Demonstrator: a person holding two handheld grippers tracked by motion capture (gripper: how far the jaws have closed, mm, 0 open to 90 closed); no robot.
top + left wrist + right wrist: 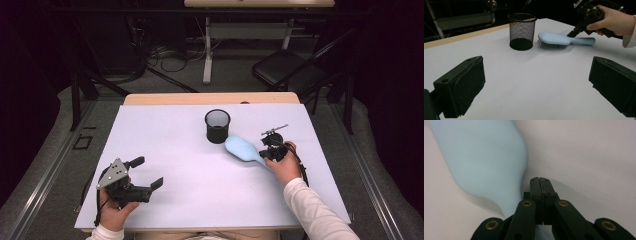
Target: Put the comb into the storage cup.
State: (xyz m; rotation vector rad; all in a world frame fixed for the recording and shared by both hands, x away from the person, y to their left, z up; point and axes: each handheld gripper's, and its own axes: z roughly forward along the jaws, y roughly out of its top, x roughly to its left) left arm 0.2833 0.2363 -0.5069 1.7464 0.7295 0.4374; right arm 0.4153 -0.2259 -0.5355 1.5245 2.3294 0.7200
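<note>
A light blue hairbrush (240,147) lies bristles down on the white tabletop (165,150), just right of a black mesh cup (217,126) that stands upright. My right gripper (264,155) is at the brush's neck. In the right gripper view its jaws (540,180) are pressed together with no gap, and the blue brush (481,157) runs beside and beneath them. From the left gripper view, the right gripper's tip (570,33) touches the brush (554,38) where handle meets head. My left gripper (147,172) is held open near the front left, nothing between its pads (461,85).
The mesh cup (522,31) looks empty from this angle. A wooden strip edges the table's far side (210,98). Beyond it are a folding chair (285,67), a desk leg and floor cables. Bare white surface lies between the two grippers.
</note>
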